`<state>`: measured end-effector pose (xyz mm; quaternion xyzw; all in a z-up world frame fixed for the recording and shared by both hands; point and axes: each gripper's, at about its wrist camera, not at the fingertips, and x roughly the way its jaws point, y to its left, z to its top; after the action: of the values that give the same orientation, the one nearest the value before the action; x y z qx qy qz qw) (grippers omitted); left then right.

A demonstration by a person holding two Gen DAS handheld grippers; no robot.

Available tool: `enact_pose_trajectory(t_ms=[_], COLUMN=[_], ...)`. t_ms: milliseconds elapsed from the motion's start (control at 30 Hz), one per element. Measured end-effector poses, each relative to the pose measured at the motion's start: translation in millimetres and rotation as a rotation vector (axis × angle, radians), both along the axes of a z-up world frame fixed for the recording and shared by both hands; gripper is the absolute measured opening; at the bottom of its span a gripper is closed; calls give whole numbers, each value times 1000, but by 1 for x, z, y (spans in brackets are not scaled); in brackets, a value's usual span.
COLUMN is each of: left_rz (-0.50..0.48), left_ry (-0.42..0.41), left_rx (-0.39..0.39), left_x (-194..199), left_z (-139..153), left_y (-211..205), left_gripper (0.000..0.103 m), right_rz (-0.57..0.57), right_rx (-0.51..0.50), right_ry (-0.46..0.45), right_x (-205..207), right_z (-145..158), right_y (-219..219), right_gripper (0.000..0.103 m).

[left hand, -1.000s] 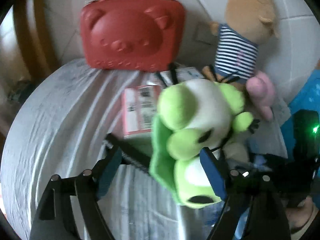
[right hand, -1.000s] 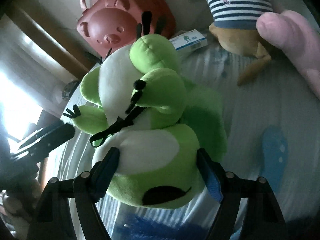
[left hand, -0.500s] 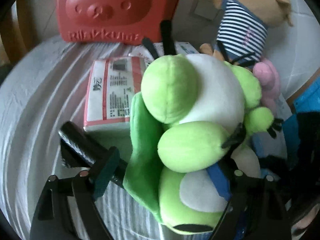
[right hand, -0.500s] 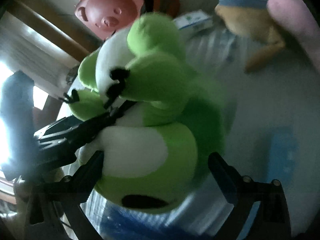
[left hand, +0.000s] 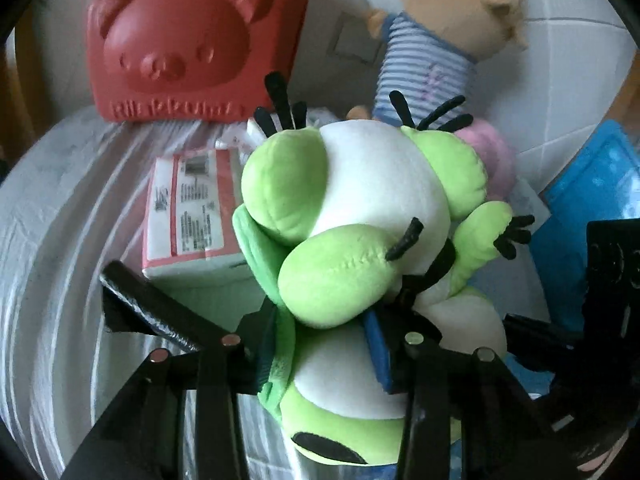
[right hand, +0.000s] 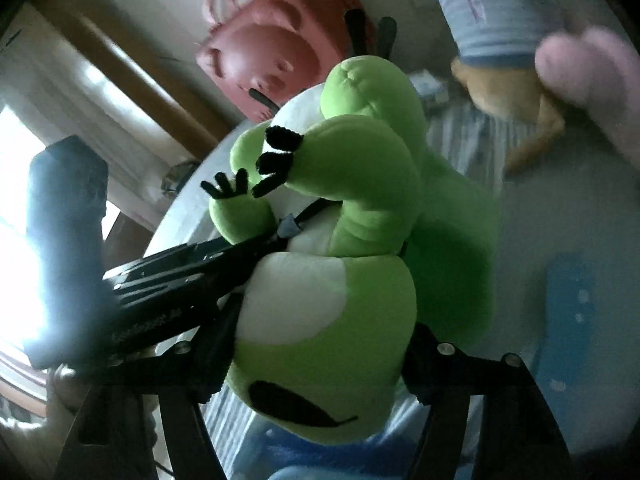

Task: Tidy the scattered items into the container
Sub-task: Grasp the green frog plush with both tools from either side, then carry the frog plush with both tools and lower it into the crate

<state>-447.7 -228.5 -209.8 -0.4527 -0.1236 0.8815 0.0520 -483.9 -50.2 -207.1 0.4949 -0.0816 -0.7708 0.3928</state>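
**Green frog plush held between both grippers**

Right now the green frog plush (left hand: 360, 216) hangs above the white-covered tabletop (left hand: 60, 240), pinched from both sides. The left gripper (left hand: 320, 344) has its jaws clamped on the plush's lower body, and the right gripper (right hand: 320, 344) has its jaws pressed against the frog's head.

Behind the plush lies a red-and-white packet (left hand: 188, 208) with small print too fine to read. Farther back stands a red bear-face case (left hand: 192, 40), its raised lettering partly legible, beginning "Ril". A tan doll in a striped shirt (left hand: 432, 60) leans near a pink plush (left hand: 492, 152). A blue container (left hand: 592, 208) sits at the right edge.
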Motion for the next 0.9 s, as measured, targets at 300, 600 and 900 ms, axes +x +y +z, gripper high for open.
enact_pose_trajectory(t_ms=[300, 600, 900], left_rz=[-64, -208, -433], left_ry=[209, 395, 477], left_rx=[-17, -32, -5], left_x=[45, 88, 78], left_z=[105, 208, 301], left_y=[28, 91, 219], left_gripper=[39, 39, 39], right_rz=[-44, -176, -395], right_rx=[-43, -51, 12], right_ry=[215, 412, 466], right_x=[47, 118, 148], right_z=[108, 211, 301], right_y=[37, 114, 237], right_gripper=[69, 69, 69])
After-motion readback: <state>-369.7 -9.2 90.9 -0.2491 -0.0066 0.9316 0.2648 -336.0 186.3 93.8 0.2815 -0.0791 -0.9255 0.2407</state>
